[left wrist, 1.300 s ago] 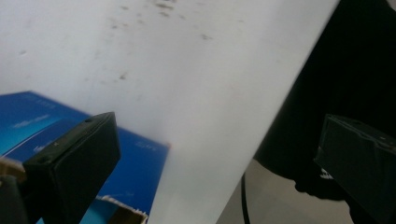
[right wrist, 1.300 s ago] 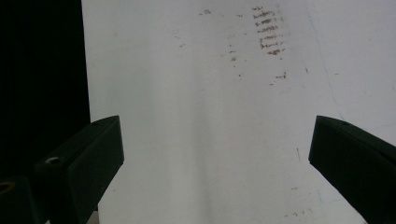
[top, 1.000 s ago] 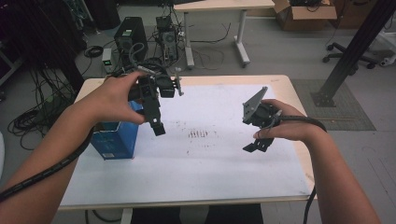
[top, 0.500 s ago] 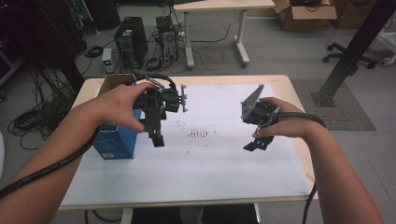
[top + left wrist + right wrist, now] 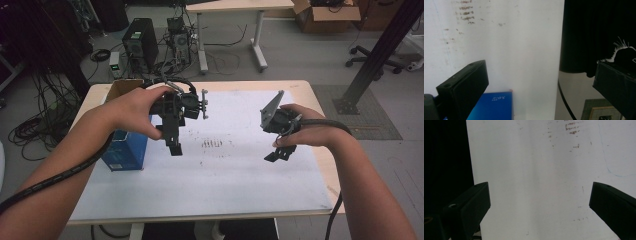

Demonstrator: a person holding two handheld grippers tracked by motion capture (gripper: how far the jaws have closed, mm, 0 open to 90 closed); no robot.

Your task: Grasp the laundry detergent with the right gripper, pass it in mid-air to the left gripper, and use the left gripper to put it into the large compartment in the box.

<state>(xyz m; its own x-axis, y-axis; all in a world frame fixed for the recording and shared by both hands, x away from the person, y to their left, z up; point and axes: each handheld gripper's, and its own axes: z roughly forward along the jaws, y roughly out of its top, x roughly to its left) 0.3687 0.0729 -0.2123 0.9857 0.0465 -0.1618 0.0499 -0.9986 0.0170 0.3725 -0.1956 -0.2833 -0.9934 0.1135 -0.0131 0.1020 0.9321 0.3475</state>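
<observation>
My left gripper (image 5: 173, 143) hangs over the white sheet (image 5: 220, 175), jaws pointing down, just right of a blue box (image 5: 125, 152). In the left gripper view it (image 5: 539, 75) is open with nothing between the jaws, and the blue box (image 5: 491, 105) lies low between them. My right gripper (image 5: 279, 151) is held above the right part of the sheet, a grey three-cornered plate on top. Its own view shows it (image 5: 539, 192) open over the bare sheet (image 5: 536, 170).
Brown smudges (image 5: 212, 144) mark the sheet's middle. A cardboard box (image 5: 119, 89) stands behind the blue box at the table's far left corner. Beyond the table are computer towers (image 5: 137, 42), cables and another desk (image 5: 235, 7). The table's right edge (image 5: 327, 165) runs under my right wrist.
My left gripper has swung down and to the right, away from above the blue box toward the sheet's middle. The right gripper has hardly moved.
</observation>
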